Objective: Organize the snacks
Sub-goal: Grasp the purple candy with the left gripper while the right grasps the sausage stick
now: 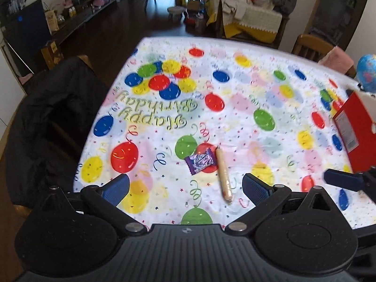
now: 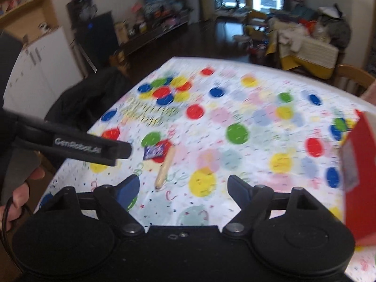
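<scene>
While we held both tools above the tablecloth (image 1: 235,108), the left gripper (image 1: 185,188) and right gripper (image 2: 182,188) stood wide apart, gripping nothing. The purple candy (image 1: 199,161) lay touching the sausage stick (image 1: 224,176), with the red box (image 1: 354,131) well apart.

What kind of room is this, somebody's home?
Most likely a lived-in home: a table under a balloon-print "Happy Birthday" tablecloth, a couch heaped with blankets and clothes, and a long low shelf crowded with knick-knacks.
</scene>
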The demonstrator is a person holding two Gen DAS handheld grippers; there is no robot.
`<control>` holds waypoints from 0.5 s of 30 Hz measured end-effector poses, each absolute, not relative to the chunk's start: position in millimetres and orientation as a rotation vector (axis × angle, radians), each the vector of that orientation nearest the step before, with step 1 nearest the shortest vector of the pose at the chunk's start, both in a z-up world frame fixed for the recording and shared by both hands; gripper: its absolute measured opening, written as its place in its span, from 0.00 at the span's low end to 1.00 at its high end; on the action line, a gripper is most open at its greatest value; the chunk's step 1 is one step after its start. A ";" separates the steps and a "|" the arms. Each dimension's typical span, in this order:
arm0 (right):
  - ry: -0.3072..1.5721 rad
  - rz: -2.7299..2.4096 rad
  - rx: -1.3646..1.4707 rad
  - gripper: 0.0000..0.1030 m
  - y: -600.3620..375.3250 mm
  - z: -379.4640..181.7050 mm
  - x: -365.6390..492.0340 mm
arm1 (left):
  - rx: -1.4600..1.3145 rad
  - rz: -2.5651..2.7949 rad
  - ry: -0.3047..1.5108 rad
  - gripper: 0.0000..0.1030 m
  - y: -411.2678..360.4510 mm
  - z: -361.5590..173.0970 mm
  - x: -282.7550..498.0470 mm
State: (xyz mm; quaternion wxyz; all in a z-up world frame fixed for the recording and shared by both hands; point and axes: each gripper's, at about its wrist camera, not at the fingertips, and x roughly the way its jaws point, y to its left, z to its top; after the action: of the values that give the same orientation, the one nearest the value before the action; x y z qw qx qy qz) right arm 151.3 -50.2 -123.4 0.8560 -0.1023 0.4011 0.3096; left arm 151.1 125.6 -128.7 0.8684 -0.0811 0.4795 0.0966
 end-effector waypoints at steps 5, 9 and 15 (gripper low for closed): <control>0.887 0.697 -0.255 0.66 -24.8 -153.0 165.9 | -0.161 0.171 1.050 0.99 129.0 -153.1 170.8; 0.917 0.723 -0.262 0.55 -11.0 -170.7 176.5 | -0.158 0.180 1.064 0.99 130.7 -165.4 185.7; 0.938 0.738 -0.242 0.48 1.8 -185.8 192.2 | -0.142 0.155 1.094 0.82 132.5 -182.4 206.5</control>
State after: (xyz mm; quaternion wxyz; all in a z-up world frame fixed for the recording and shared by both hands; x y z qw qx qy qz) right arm 192.2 1.8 -185.8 0.8203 -0.1137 0.4406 0.3464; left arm 206.5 132.5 -182.4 0.8488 -0.0673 0.5192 0.0736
